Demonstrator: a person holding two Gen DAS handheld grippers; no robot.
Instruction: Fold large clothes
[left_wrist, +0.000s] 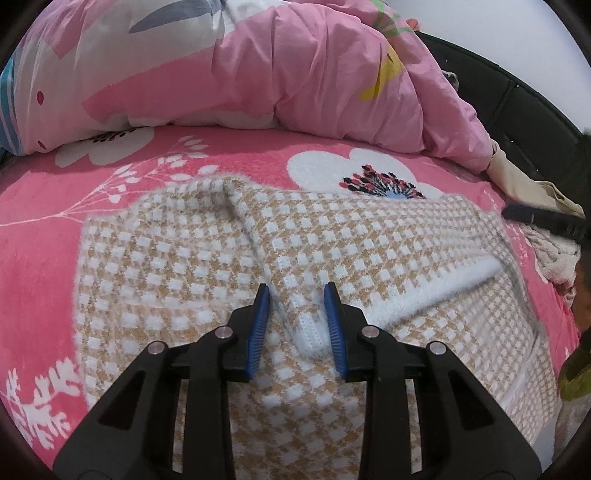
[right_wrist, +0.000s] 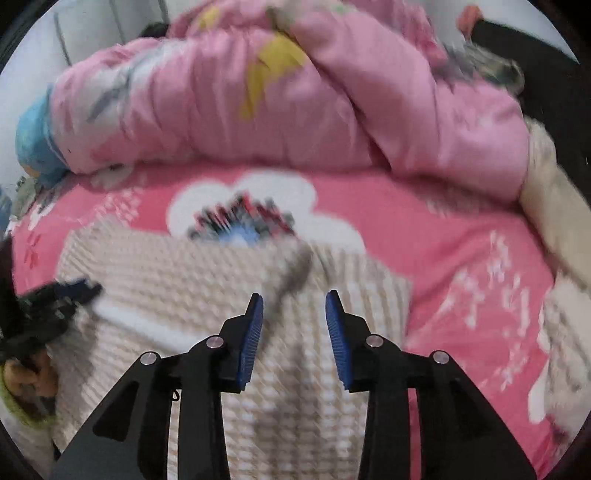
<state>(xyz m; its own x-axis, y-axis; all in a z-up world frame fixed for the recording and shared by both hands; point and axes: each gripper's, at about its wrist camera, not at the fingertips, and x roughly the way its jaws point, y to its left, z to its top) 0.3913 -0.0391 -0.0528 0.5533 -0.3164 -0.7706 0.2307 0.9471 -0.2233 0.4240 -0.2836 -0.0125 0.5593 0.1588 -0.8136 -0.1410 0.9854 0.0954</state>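
Your checked sweater (left_wrist: 207, 266) lies spread on the pink flowered blanket (left_wrist: 40, 236) that covers the bed, nearer the bed's near edge than the heap of pink quilt (left_wrist: 314, 74) piled along the far edge. In the left view its long axis runs across the picture, from the blanket's left part toward the right edge, and a sleeve (left_wrist: 369, 266) is folded over the body on a slant, its white ribbed cuff (left_wrist: 310, 328) pointing down toward you. Your left claw (left_wrist: 297, 295) stands partly open with that cuff between its blue pads (left_wrist: 258, 332); the knit brushes the inner faces, but the pads do not look pressed onto it. Your right claw (right_wrist: 294, 302) is also partly open, poised above the sweater's body with a dark fold (right_wrist: 295, 273) just beyond its tips; the picture is blurred, and you can't tell whether it touches the knit, though nothing is pinched in it. Your other claw shows at that view's left edge, over the sweater's side
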